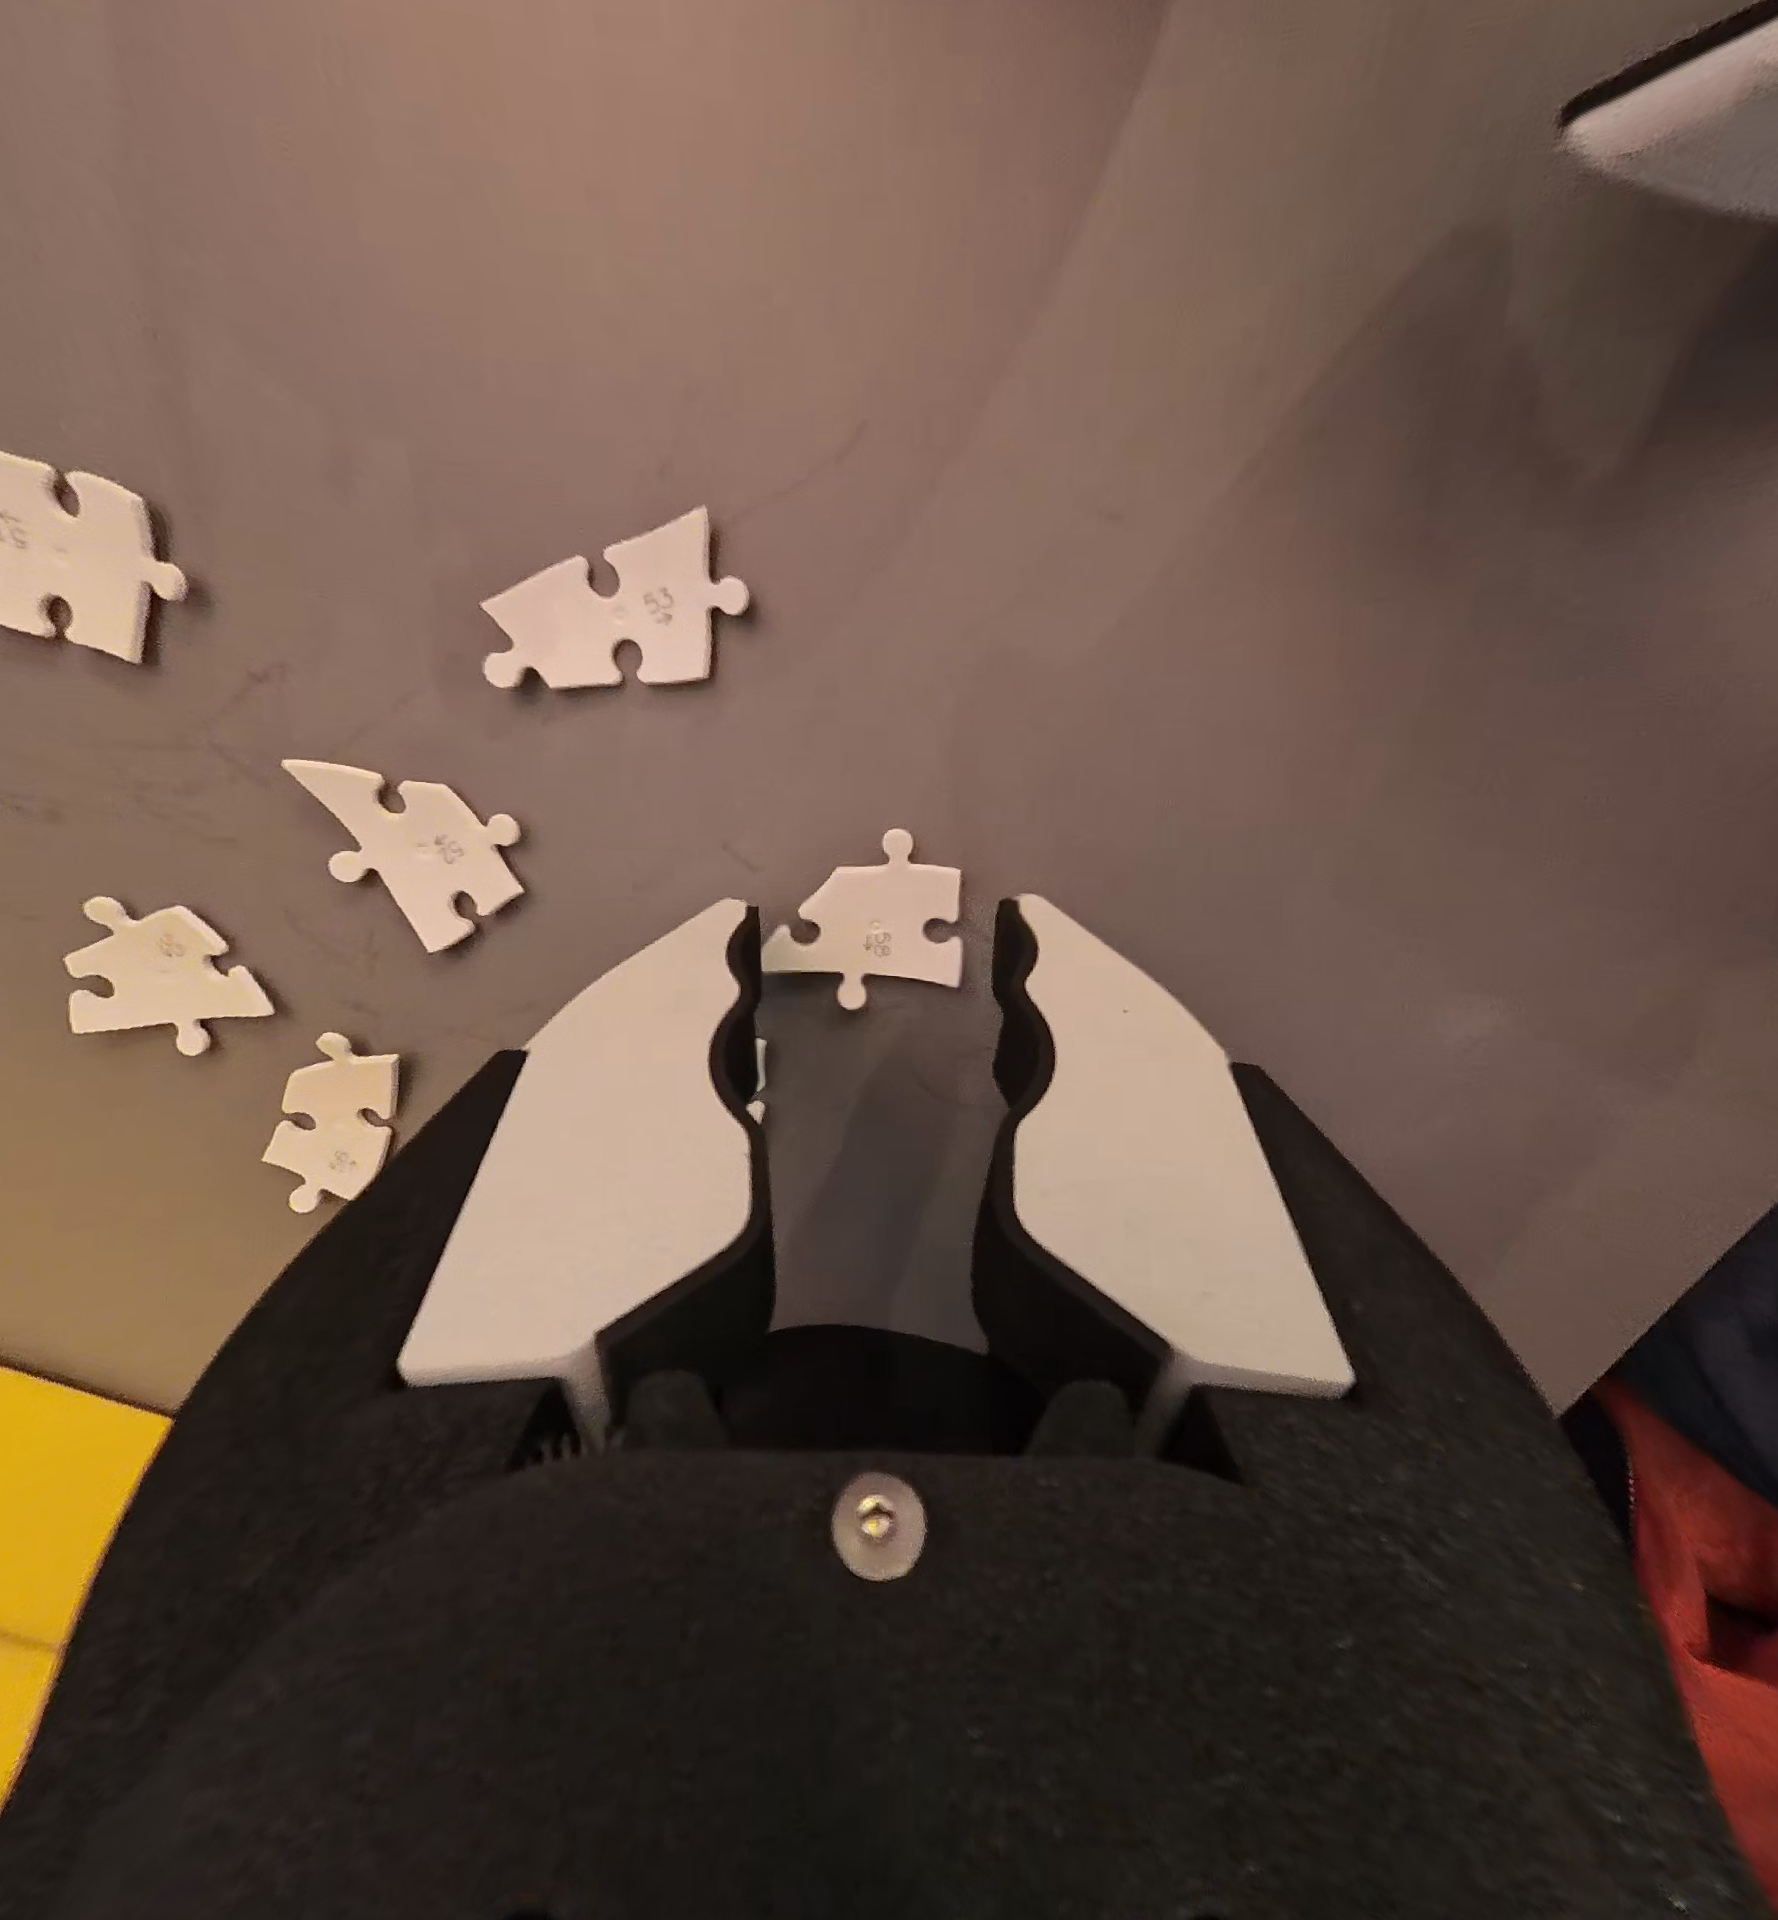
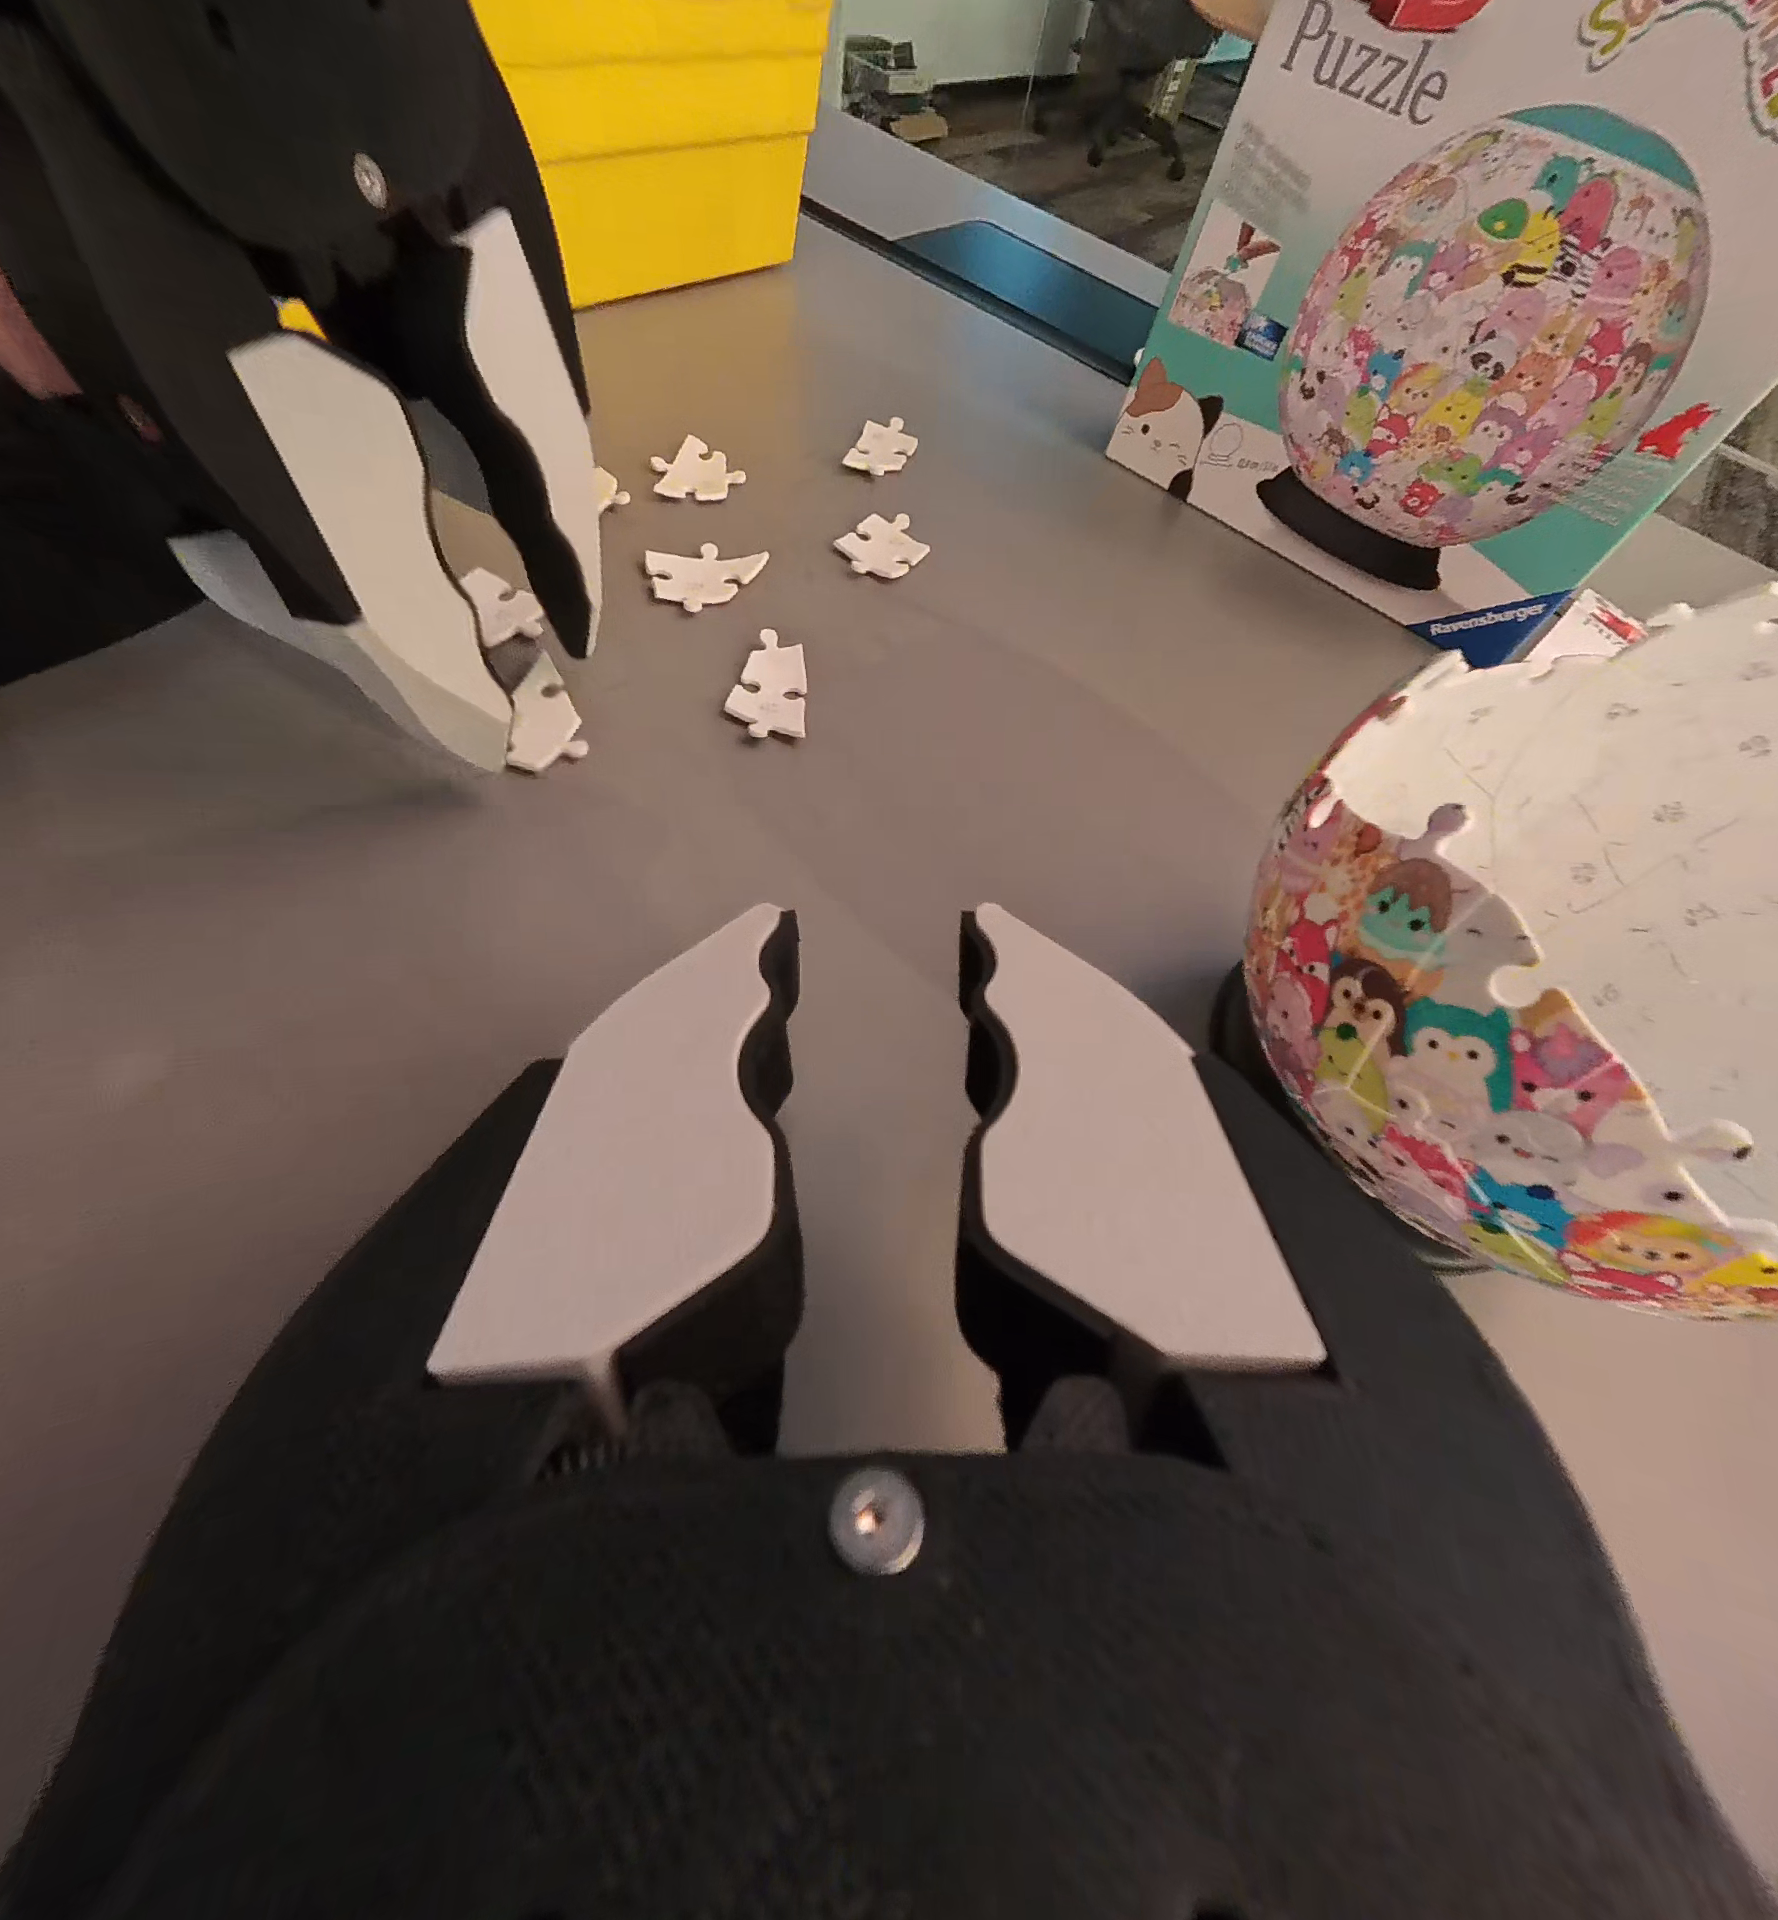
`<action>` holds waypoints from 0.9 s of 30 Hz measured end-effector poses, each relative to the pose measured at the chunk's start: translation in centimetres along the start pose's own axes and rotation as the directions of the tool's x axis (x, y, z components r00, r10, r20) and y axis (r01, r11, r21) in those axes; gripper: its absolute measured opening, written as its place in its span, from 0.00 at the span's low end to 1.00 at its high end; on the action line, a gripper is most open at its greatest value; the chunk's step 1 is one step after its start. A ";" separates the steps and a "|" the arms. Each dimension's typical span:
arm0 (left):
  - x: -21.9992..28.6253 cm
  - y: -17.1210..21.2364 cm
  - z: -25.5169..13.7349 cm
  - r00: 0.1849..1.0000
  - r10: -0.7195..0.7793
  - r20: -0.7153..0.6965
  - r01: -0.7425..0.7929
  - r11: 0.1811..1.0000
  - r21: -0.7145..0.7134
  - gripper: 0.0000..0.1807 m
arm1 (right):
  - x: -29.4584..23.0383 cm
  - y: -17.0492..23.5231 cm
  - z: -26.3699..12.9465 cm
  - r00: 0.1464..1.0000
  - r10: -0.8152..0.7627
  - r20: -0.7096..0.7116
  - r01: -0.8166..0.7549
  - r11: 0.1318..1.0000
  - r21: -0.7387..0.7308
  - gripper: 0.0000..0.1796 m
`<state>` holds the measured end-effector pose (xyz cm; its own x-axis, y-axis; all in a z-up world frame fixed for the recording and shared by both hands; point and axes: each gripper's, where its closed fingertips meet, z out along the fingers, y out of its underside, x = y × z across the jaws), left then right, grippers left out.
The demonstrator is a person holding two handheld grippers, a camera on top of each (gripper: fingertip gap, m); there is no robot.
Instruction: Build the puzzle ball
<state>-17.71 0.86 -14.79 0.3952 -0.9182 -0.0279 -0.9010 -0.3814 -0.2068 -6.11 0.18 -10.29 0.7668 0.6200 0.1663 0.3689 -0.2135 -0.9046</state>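
Working from the grey table (image 2: 241, 987) down in size, we take the puzzle ball (image 2: 1550, 997) as landmark: half-built, open shell on a dark stand at the table's right, its white inner faces showing, the puzzle box (image 2: 1487, 343) standing just behind it. The right gripper (image 2: 880, 935) hangs beside the ball, jaws parted, nothing between them. Well to the ball's left, the left gripper (image 1: 877, 925) is down over the loose piece (image 1: 880, 930), jaws spread either side of it, not yet pinched so far as we can tell. The other loose pieces (image 1: 426, 847) lie white-side up farther from the ball. We judge the pieces light, thin, stiff and slick, lying flat on the table; best taken across opposite edges, clear of the tabs. The shell looks fragile; steady it low. Only the right wrist view shows ball, box and yellow bins (image 2: 672, 135); only the left shows how the piece sits between the fingertips.
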 end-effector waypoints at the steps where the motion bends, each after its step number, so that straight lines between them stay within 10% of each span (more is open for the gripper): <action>1: -0.1 -0.1 -0.4 1.000 -0.002 0.005 0.002 1.000 0.014 0.24 | 0.1 0.0 0.0 1.000 -0.004 -0.005 0.004 1.000 -0.003 0.17; 9: -3.3 2.0 -8.3 0.987 -0.122 0.108 0.089 0.959 0.267 0.23 | 0.2 0.7 0.7 0.999 -0.023 -0.022 0.022 0.998 -0.059 0.17; 17: -14.5 14.9 -17.0 0.805 -0.485 0.343 0.350 0.854 0.385 0.23 | -2.1 -1.6 0.8 0.996 -0.058 0.066 0.052 0.995 0.084 0.18; 27: -21.0 21.6 -13.2 0.777 -0.572 0.262 0.528 0.819 0.224 0.25 | -6.8 -5.2 2.6 0.960 -0.240 0.143 0.211 0.958 0.193 0.18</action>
<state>-47.81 10.48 -5.78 0.8696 -0.4673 -0.1593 -0.4894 -0.7732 -0.4033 -14.55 -0.97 -7.77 0.5729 0.7542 0.3209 0.4141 0.0715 -0.9074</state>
